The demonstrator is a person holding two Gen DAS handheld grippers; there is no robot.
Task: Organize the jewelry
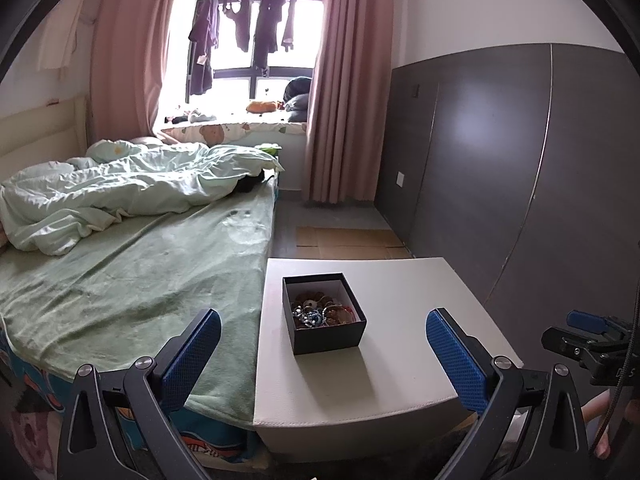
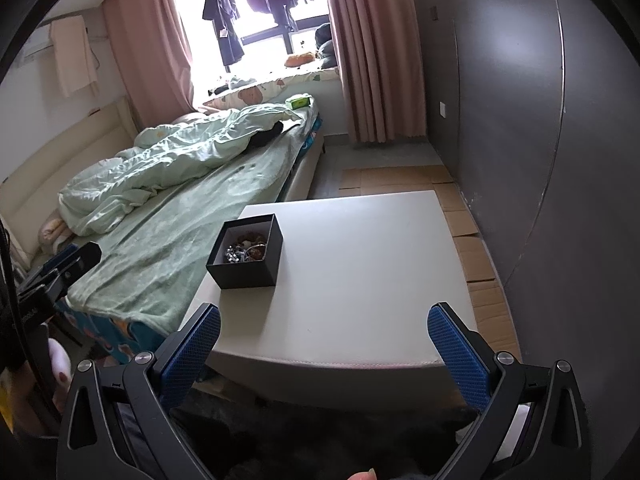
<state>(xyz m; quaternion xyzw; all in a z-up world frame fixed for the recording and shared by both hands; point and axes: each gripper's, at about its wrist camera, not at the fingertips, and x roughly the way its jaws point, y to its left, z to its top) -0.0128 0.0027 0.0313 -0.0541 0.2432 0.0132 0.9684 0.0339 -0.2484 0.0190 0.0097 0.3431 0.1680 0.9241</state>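
A small black open box [image 1: 325, 330] stands on a white low table [image 1: 400, 360]; it holds a tangle of jewelry [image 1: 322, 311], with beads, bracelets and brown pieces. The box also shows in the right wrist view [image 2: 246, 269] near the table's left edge, jewelry [image 2: 248, 252] inside. My left gripper [image 1: 323, 338] is open and empty, held back from the table's near edge, its blue pads on either side of the box in view. My right gripper [image 2: 324, 330] is open and empty over the table's [image 2: 360, 280] near edge, to the right of the box.
A bed with a green sheet [image 1: 132, 280] and a rumpled quilt [image 1: 120, 188] abuts the table's left side. A dark wardrobe [image 1: 520, 180] stands on the right. Flattened cardboard [image 2: 472, 240] lies on the floor behind and right of the table. Pink curtains [image 1: 344, 92] frame the window.
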